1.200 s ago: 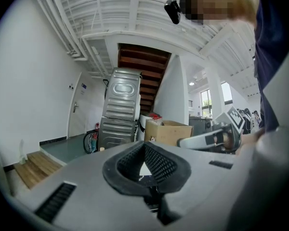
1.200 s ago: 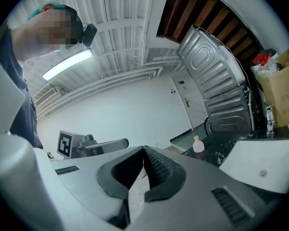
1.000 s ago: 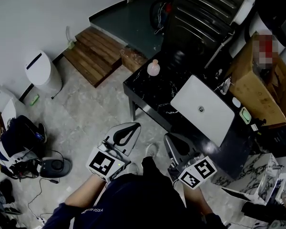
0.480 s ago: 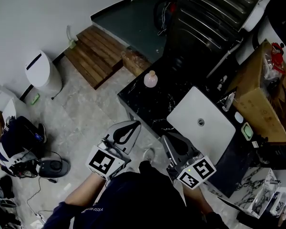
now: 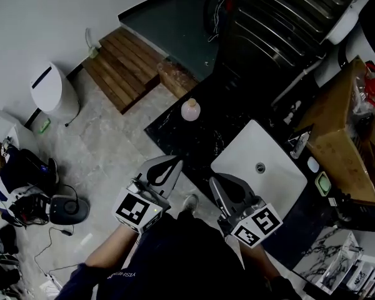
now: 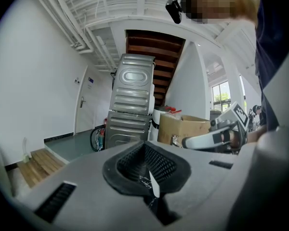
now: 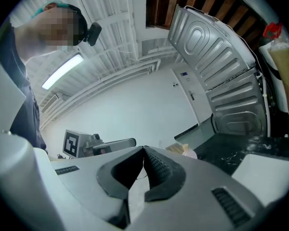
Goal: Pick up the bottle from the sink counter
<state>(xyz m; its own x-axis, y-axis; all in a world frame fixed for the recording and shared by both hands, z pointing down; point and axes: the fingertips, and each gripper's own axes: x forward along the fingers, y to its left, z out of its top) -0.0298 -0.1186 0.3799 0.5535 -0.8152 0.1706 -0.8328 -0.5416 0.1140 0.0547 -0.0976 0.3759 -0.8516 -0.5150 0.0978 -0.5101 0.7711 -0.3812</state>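
Bottle nearer right claw (still apart)

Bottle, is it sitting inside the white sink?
No, the bottle stands on the black counter, apart from the sink.

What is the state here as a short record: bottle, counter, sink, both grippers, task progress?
bottle: pink, round, upright, at the counter end away from the sink
counter: black marble
sink: white basin set in the counter
left gripper: shut, empty, well short of the bottle
right gripper: shut, empty, by the sink's near corner
progress: bottle not yet picked up
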